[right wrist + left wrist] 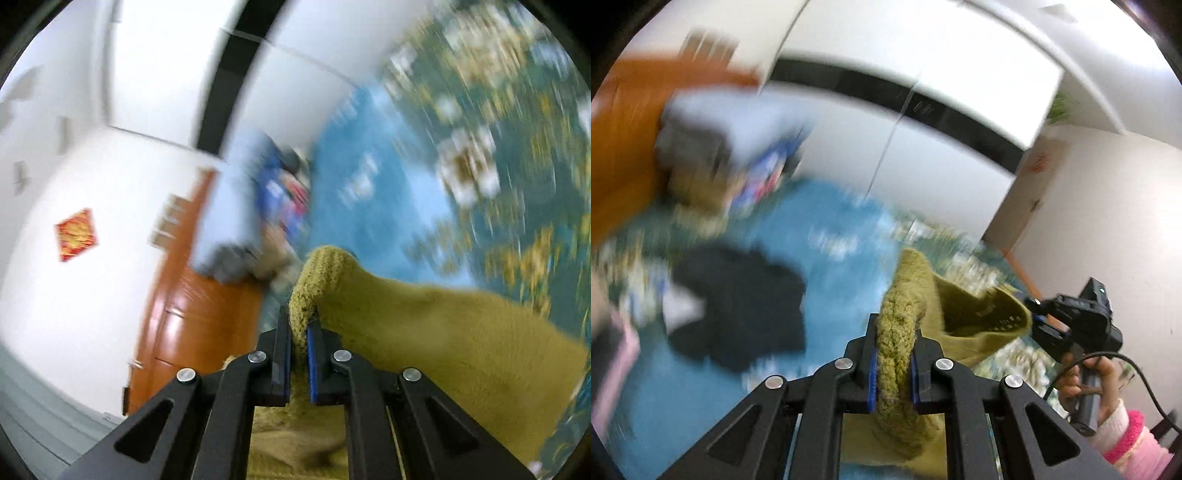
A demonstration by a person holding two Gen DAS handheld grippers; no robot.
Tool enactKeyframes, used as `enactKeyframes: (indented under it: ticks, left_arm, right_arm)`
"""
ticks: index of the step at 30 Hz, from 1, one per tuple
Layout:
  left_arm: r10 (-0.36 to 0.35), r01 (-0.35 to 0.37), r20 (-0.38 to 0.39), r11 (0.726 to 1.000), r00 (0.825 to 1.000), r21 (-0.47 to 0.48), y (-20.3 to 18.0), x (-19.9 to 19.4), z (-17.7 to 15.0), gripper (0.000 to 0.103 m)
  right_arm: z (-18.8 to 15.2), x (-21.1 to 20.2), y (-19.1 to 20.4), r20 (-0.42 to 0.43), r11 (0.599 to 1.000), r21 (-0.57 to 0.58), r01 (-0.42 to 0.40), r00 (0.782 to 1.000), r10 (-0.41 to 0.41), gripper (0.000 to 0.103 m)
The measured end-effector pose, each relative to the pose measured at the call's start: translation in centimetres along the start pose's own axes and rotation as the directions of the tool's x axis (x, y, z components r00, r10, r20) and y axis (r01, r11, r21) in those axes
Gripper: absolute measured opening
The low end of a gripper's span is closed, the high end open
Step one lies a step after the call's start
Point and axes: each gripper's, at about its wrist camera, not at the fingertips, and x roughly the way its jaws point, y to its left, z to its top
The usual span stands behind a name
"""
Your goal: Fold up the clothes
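So both claws have a hold on the same olive-green knit sweater (964,314). The left claw (894,369) is clamped onto a thick ribbed edge, which looks like a hem or cuff, and the right claw (299,354) is pinching another ribbed bit of it. From the left view you can see the right claw out to the side with the knit stretched between the two, lifted up off the bed (820,229). The bed has a blue and floral cover on it. Both views are really blurry, so my guess is the thing is mid-swing.

Progress-wise, this sweater isn't folded right now: it's hanging loose and open between the claws, with no crease lines I can make out. There's a dark garment (738,306) lying crumpled on the bed cover, so that one looks unfolded too. Up by the wooden headboard (624,147) there's a stack of fabrics (727,147) in light blue and grey, maybe already folded, too smeared to say.

The sweater itself looks chunky and fuzzy, with heavy rib trim and a smoother body.
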Motion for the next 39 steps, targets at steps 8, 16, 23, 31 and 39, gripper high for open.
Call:
enactKeyframes:
  ticks: [8, 16, 23, 31, 39]
  left_arm:
    - [0.015, -0.011, -0.043, 0.995, 0.999, 0.102, -0.9, -0.2, -5.3, 0.014]
    - [0.122, -0.151, -0.422, 0.988, 0.898, -0.037, 3.6, 7.6, -19.1, 0.014]
    - [0.112, -0.169, -0.448, 0.981, 0.887, -0.09, 3.0, 7.4, -20.1, 0.014]
    - [0.072, -0.199, -0.483, 0.955, 0.873, -0.219, 5.5, 7.6, -21.4, 0.014]
    - [0.05, -0.209, -0.498, 0.94, 0.865, -0.268, 6.6, 8.0, -22.1, 0.014]
  right_arm:
    - [-1.4, -11.5, 3.1, 0.09, 0.985, -0.174, -0.01, 0.996, 0.026, 0.008]
    - [-8.6, -10.1, -9.3, -0.069, 0.977, 0.049, 0.207, 0.977, -0.203, 0.009]
    - [-12.4, -9.4, -16.0, -0.178, 0.931, 0.184, 0.316, 0.942, -0.285, 0.009]
    - [-16.6, -2.4, -17.6, -0.386, 0.903, 0.174, 0.394, 0.871, -0.305, 0.043]
    - [-17.9, 4.5, -17.0, -0.389, 0.752, 0.112, 0.65, 0.725, -0.568, 0.044]
